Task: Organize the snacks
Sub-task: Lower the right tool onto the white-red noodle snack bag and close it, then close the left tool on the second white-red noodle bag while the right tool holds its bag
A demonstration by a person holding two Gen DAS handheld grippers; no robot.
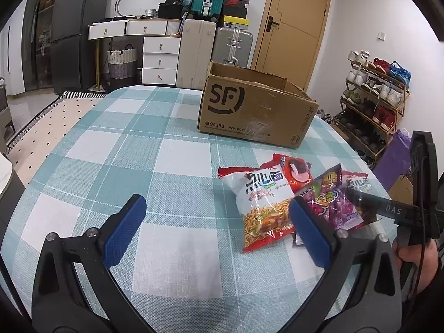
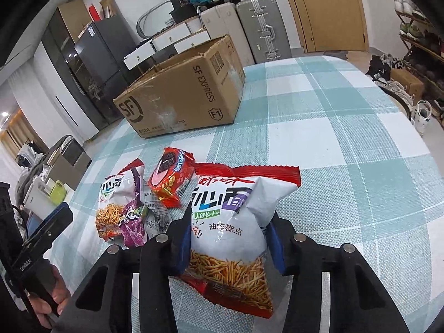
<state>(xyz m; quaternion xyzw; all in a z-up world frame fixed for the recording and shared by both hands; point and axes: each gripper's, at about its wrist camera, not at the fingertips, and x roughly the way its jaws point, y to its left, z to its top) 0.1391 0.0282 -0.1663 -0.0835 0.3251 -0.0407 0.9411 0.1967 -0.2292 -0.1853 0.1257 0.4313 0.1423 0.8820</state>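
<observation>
Right gripper (image 2: 230, 238), jaws clamped mid-body on a light, crinkly, crushable noodle-snack bag (image 2: 233, 230) short of the cardboard box (image 2: 180, 97); left gripper (image 1: 219, 230) gapes empty.

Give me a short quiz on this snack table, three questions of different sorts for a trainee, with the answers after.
1. True or false: the left gripper is clamped on a snack.
2. What does the right gripper grip? A: purple candy bag. B: red cookie pack. C: white-and-red noodle snack bag.
3. Which two large letters are printed on the cardboard box?

Key
1. False: its jaws stand open above the checked tablecloth, with nothing between them.
2. C: the blue pads press on both sides of the bag.
3. SF.
</observation>
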